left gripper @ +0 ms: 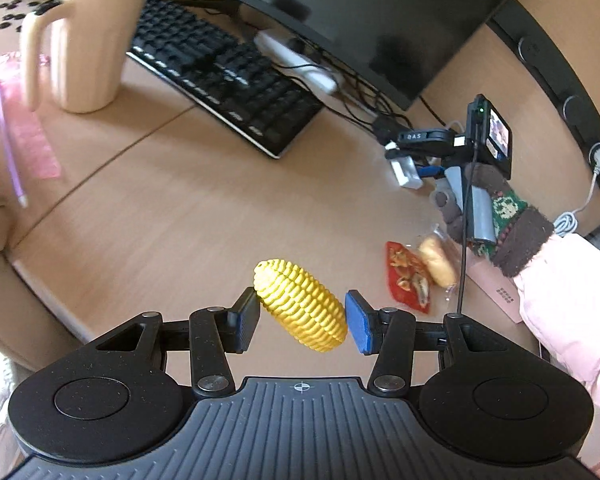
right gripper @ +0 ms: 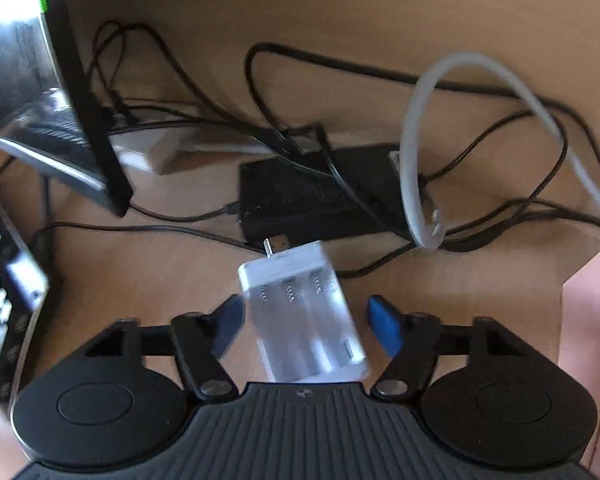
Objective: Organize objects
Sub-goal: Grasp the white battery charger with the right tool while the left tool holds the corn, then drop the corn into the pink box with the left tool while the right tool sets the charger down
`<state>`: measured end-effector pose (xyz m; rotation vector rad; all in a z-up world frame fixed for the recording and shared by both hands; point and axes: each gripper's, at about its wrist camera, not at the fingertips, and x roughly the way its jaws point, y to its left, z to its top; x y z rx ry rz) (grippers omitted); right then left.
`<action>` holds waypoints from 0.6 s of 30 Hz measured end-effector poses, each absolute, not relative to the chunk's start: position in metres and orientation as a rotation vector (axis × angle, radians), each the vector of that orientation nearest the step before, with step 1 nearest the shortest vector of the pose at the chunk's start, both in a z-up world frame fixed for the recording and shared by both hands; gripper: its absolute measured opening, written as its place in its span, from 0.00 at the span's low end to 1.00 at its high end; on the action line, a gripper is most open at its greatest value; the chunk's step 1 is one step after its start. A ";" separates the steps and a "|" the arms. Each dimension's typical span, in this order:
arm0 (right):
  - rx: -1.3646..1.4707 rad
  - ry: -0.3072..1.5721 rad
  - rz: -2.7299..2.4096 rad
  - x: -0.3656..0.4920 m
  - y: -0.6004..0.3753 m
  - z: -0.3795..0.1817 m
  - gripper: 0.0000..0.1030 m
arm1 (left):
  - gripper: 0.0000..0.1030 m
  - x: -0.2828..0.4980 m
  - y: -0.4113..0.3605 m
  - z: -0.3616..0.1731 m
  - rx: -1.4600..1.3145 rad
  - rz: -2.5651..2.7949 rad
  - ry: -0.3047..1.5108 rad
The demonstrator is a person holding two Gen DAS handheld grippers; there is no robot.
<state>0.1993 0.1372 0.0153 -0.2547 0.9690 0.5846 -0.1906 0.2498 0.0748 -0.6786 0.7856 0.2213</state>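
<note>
Left gripper (left gripper: 302, 316) jaws clamp a toy corn cob (left gripper: 300, 305); right gripper (right gripper: 304, 322) jaws apart, seemingly not gripping the white battery case (right gripper: 304, 316). Snack packets (left gripper: 416, 276) remain on the tabletop (left gripper: 172, 208).

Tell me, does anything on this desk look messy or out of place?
Yes: black cables sprawl tangled over the black box beside the monitor, a white cable looping above. The corn cob in the left gripper looks odd at an office desk.

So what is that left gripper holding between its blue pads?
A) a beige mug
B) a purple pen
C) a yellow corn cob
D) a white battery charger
C: the left gripper has its pads on either side of the yellow corn cob, lifted clear of the desk.
</note>
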 end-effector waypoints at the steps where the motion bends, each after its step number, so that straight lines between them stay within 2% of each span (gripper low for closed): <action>1: -0.268 0.968 0.586 0.196 0.138 0.018 0.46 | 0.50 -0.193 0.253 0.074 -0.681 0.221 0.782; 14: -0.273 0.797 0.721 0.060 0.052 0.112 0.46 | 0.50 -0.160 0.246 0.067 -0.637 -0.001 0.826; 18: -0.284 0.804 0.664 0.018 0.014 0.114 0.46 | 0.50 -0.140 0.229 0.061 -0.593 -0.129 0.876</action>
